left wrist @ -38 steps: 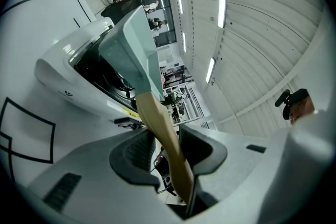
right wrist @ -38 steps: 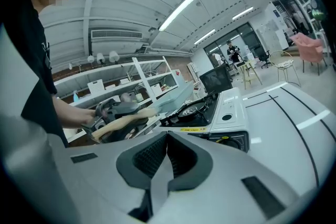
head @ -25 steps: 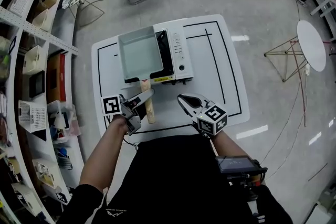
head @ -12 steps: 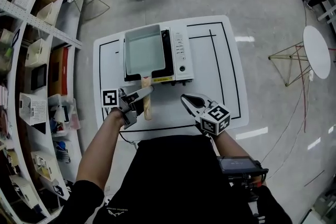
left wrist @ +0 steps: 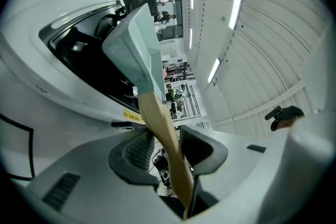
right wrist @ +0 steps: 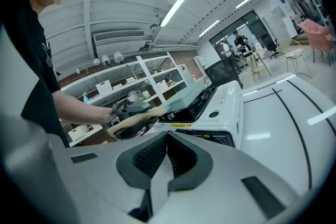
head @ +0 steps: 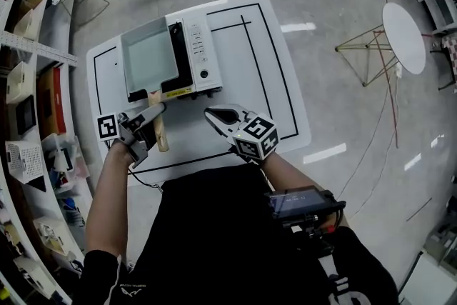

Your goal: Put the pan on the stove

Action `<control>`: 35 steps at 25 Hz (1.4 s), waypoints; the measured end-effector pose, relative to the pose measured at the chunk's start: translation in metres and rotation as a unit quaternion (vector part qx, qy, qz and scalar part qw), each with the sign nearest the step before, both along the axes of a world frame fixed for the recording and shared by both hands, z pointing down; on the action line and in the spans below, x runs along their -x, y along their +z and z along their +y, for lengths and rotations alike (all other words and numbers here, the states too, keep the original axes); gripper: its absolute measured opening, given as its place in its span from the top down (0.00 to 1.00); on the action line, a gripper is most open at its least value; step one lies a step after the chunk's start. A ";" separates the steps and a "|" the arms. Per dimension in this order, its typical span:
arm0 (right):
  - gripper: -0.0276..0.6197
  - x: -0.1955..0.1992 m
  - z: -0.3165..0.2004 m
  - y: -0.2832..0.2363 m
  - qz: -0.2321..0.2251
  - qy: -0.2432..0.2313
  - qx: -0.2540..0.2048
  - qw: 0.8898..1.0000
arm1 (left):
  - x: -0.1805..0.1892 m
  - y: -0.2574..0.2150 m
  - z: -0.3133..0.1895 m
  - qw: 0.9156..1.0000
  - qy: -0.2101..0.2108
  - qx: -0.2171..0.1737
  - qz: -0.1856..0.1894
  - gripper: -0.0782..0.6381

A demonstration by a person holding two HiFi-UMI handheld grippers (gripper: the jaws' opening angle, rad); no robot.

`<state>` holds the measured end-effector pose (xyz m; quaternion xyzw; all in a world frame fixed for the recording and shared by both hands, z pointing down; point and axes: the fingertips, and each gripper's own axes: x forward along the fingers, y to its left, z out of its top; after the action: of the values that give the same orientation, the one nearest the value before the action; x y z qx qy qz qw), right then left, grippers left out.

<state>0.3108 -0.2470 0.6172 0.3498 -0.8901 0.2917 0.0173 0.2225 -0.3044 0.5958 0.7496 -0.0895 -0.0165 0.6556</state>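
White table [head: 271, 82] w/ black lines on a grey floor. Shelves [head: 28, 82] w/ boxes stand at left; box contents too small to tell. A white portable stove [head: 198, 57] sits on the table's far left part. A pale rectangular pan [head: 150, 57] rests on the stove, its wooden handle [head: 158, 132] pointing near, twd the person. Left gripper [left wrist: 167, 147] clamps that handle, jaws partway apart around it. Right gripper [head: 211, 113] is just right of the handle, near the stove's front, jaws pressed together.
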 end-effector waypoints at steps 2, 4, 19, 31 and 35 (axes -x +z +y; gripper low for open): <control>0.92 0.000 0.002 0.002 0.001 -0.004 0.003 1.000 | 0.000 0.001 0.000 1.000 -0.004 -0.009 -0.013 0.66; 0.92 0.000 0.004 0.004 0.004 -0.007 0.005 1.000 | 0.002 0.003 -0.001 0.999 -0.011 -0.019 -0.030 0.61; 0.92 0.009 0.000 -0.012 0.028 0.021 -0.008 0.999 | 0.048 -0.013 0.000 0.990 -0.091 -0.087 -0.069 0.59; 0.92 0.010 0.000 -0.043 0.045 0.060 -0.042 0.996 | 0.096 -0.017 0.023 0.937 -0.108 -0.267 -0.198 0.78; 0.92 0.011 0.005 -0.052 0.049 0.071 -0.052 0.995 | 0.104 -0.024 0.030 0.914 -0.119 -0.318 -0.222 0.84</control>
<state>0.2994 -0.2418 0.5655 0.4266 -0.8751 0.2276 0.0222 0.1188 -0.2739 0.5723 0.8867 -0.3107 0.0449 0.3394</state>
